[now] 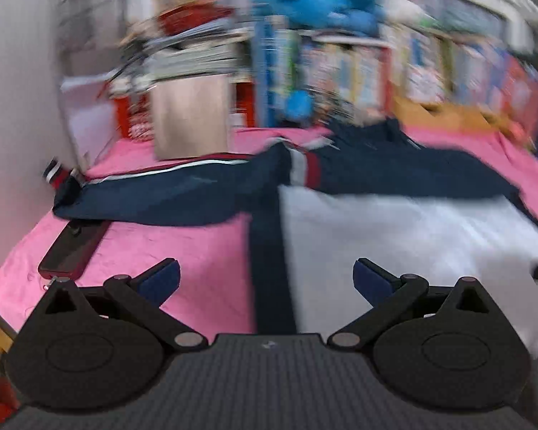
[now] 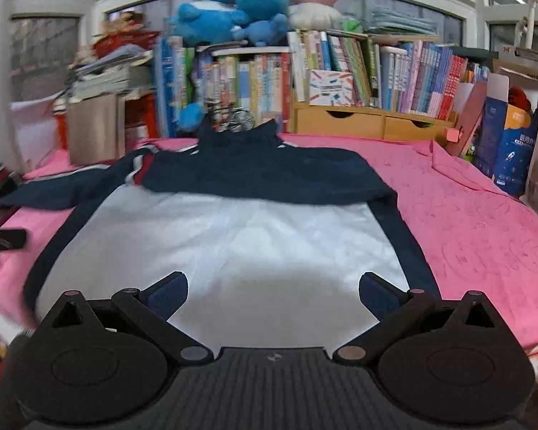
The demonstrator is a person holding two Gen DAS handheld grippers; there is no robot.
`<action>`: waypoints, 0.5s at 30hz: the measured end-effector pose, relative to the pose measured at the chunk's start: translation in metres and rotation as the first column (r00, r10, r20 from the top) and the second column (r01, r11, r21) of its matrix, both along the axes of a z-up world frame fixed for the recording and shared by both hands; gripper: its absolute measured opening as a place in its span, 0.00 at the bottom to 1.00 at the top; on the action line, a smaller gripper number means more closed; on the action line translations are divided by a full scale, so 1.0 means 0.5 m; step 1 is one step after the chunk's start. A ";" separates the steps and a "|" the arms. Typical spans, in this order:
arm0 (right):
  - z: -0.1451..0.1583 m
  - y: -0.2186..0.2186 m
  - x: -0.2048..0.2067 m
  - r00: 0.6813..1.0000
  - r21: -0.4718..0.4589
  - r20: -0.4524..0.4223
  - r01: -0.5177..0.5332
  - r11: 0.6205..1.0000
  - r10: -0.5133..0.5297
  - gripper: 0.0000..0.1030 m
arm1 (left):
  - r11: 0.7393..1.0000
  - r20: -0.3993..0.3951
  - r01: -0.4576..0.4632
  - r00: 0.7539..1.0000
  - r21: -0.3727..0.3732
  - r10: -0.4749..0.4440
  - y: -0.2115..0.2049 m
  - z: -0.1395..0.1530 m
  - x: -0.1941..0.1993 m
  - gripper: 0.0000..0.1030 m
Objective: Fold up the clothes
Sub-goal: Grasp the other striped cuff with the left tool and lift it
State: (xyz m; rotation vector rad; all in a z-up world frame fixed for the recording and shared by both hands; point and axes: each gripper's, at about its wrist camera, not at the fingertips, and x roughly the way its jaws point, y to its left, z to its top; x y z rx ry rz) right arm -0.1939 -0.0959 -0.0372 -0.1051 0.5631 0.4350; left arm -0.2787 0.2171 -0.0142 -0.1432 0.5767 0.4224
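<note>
No legible text, book spines (image 2: 340, 68) too small to read, blue box (image 2: 509, 150) print indistinct

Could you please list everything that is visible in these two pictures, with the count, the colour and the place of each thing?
jacket: one, navy and white with red stripe, spread flat on the sheet, one sleeve stretched to the left
sheet: one, pink, under the jacket
phone: one, dark with red edge, on the sheet left of the jacket
plush toys: several, blue, one pink and white, on top of the books
books: many, mixed colours, upright behind the sheet
drawer unit: one, wooden, under the books
left gripper: one, black with blue pads, open, empty
right gripper: one, same colours, open, empty
</note>
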 end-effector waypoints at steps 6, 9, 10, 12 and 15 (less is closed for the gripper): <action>-0.027 0.026 0.079 1.000 0.108 0.010 -0.004 0.994 0.003 1.00 | 0.957 0.025 -0.281 0.960 0.075 0.280 0.256 -0.018 0.044 1.00; -0.041 0.051 0.100 0.999 0.085 0.052 -0.017 0.996 0.012 1.00 | 0.910 0.012 -0.383 0.923 0.158 0.386 0.367 -0.032 0.076 1.00; -0.046 0.062 0.105 0.998 0.070 0.068 -0.018 0.997 0.013 1.00 | 0.896 0.010 -0.406 0.912 0.181 0.411 0.399 -0.036 0.088 1.00; -0.054 0.084 0.114 0.996 0.037 0.089 -0.013 0.999 0.010 1.00 | 0.874 -0.004 -0.439 0.893 0.208 0.449 0.452 -0.048 0.111 0.99; -0.064 0.111 0.129 0.995 0.013 0.097 -0.016 1.000 0.014 1.00 | 0.845 -0.031 -0.478 0.867 0.239 0.498 0.524 -0.067 0.144 0.98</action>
